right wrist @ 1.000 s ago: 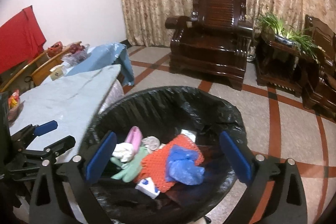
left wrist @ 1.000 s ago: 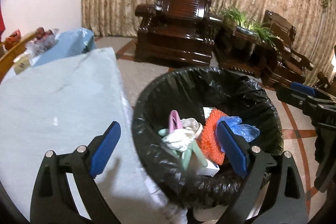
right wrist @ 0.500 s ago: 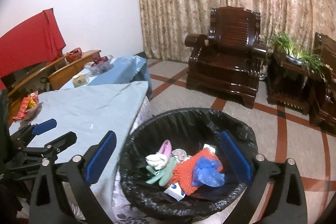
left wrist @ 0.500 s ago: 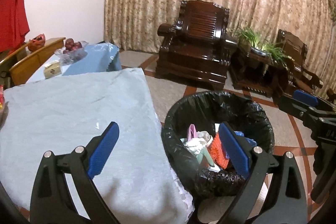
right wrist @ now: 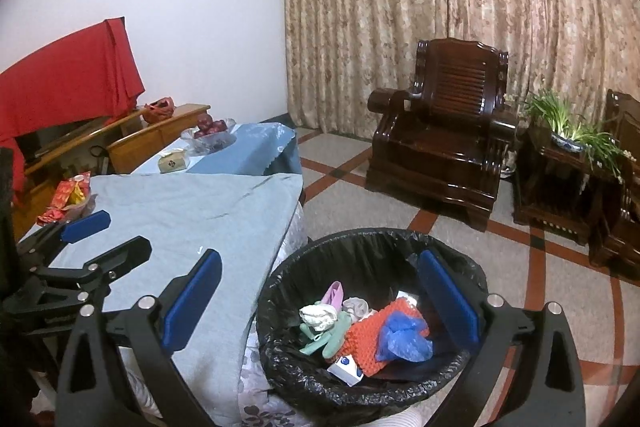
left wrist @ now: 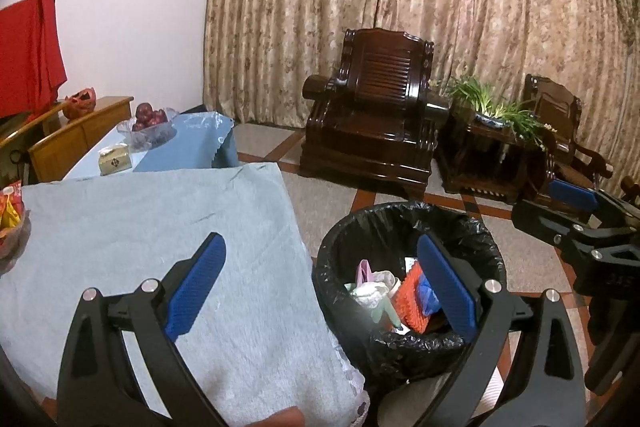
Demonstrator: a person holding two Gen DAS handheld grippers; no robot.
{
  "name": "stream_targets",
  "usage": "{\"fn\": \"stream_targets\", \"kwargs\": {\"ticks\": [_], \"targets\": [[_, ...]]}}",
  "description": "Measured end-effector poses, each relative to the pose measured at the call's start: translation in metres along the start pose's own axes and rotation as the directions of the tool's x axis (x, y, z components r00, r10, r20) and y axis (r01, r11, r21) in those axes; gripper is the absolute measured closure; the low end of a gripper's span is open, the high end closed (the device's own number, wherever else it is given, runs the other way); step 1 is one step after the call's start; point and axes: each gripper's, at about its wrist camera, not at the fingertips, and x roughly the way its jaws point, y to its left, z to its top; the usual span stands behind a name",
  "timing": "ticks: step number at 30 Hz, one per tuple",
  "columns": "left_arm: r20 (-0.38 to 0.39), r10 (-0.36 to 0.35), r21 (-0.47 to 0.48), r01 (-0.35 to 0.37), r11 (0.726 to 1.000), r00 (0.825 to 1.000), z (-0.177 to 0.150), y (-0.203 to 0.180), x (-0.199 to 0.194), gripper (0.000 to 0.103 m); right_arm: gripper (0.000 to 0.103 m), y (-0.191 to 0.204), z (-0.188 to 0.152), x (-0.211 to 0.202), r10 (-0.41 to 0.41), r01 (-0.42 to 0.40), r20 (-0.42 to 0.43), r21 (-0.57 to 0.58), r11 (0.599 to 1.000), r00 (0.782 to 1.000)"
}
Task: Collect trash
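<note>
Trash sits piled in the black-lined bin on the floor, just beside the bench — gloves, an orange mesh, a blue bag, a small carton. Both grippers hang spread wide and empty: left gripper straddling the bench edge and bin, right gripper over the bin. By my read, collection looks about done; a final sweep of the blue cloth for leftovers is what's called for. Around us: patterned curtains, a dark wooden armchair, a potted plant, tiled floor.
</note>
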Motion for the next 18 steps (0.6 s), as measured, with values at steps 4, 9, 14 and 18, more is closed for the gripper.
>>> {"fn": "stream_targets", "kwargs": {"ticks": [4,9,14,18], "targets": [[0.012,0.003,-0.005,-0.003,1.000,1.000,-0.0007,0.0001,-0.0033,0.009,0.006,0.0027,0.0002,-0.0021,-0.002,0.002,0.004,-0.009,1.000,1.000],[0.016,0.004,-0.013,-0.003,1.000,1.000,-0.0008,-0.0005,-0.0049,0.009,0.006,0.0036,-0.0003,-0.0019,-0.002,0.002,0.004,-0.010,1.000,1.000],[0.017,0.003,-0.018,-0.003,1.000,1.000,-0.0015,0.0020,-0.0062,0.009,0.006,0.0043,-0.0006,-0.0017,-0.001,0.001,0.003,-0.009,1.000,1.000],[0.016,0.007,-0.024,-0.006,1.000,1.000,-0.0018,0.0050,-0.0061,0.009,0.006,0.0043,0.0005,-0.0027,0.004,-0.004,0.002,-0.012,1.000,1.000]]}}
